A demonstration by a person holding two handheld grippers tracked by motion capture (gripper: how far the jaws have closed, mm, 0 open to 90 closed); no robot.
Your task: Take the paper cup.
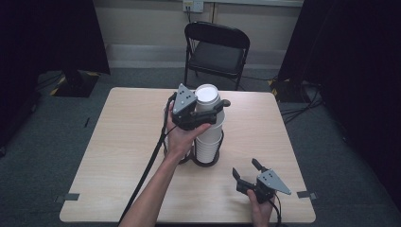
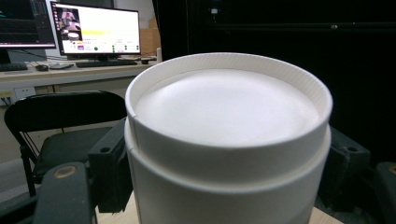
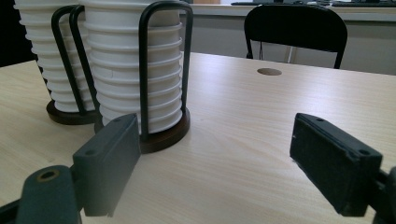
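White paper cups are stacked upside down in two wire racks near the middle of the wooden worktop (image 1: 118, 156), and the topmost cup (image 1: 207, 94) of the nearer stack is clamped across its upturned base by the left hand-held gripper (image 1: 208, 112). In the left gripper view the jaws are seen pressed against both sides of the cup wall, narrowed onto it — a side grip that seems chosen so the cup can be drawn straight up off the nested stack (image 1: 208, 142) beneath without being crushed. The cup sits at the very top of the stack, above the black wire hoops of the holder (image 3: 166, 70).

The right hand-held gripper (image 1: 248, 174) is held low over the near right part of the worktop, its jaws spread wide with nothing between them; it is probably kept there in readiness to steady the rack or receive a cup.

A second rack of cups (image 3: 51, 60) stands just beside the first, touching or nearly so — this cannot be told exactly. Beyond the worktop a black folding chair (image 1: 216, 52) is placed, well apart from the work. The upright hoops are judged to be the main hindrance: a tilted lift could catch the cup's rim on them or drag the next cup along.
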